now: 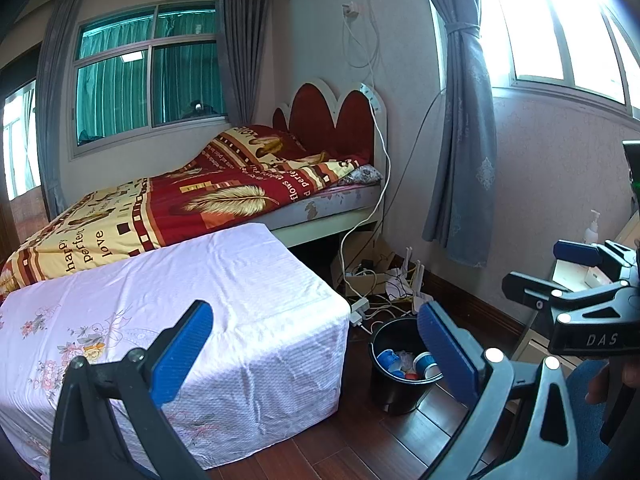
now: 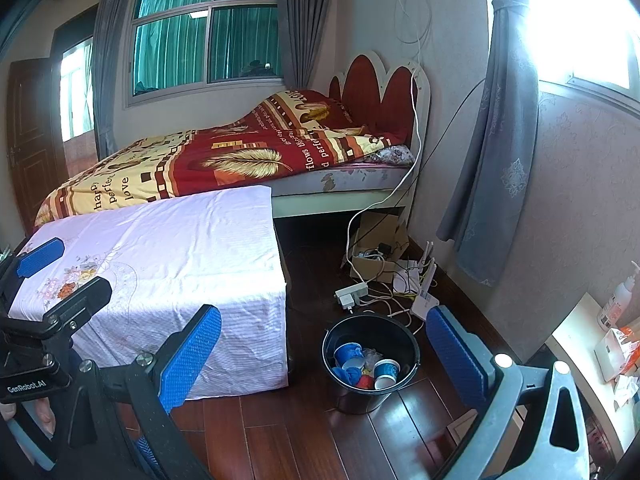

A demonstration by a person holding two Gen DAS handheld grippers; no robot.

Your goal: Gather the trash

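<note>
A black bucket (image 1: 394, 394) stands on the wooden floor to the right of a table draped in a pink floral cloth (image 1: 168, 320). It holds blue paper cups (image 1: 425, 363), crumpled wrappers and a red piece. The bucket shows in the right wrist view (image 2: 370, 394) too, with its cups (image 2: 386, 373). My left gripper (image 1: 316, 354) is open and empty, above the table's right end and the bucket. My right gripper (image 2: 322, 354) is open and empty, above the bucket. Each gripper appears at the edge of the other's view.
A bed (image 1: 192, 200) with a red and yellow quilt stands behind the table. Cables, a power strip (image 2: 352, 293), a router (image 2: 426, 294) and a cardboard box lie on the floor by the wall. A desk (image 2: 580, 332) with a bottle and packets is at right.
</note>
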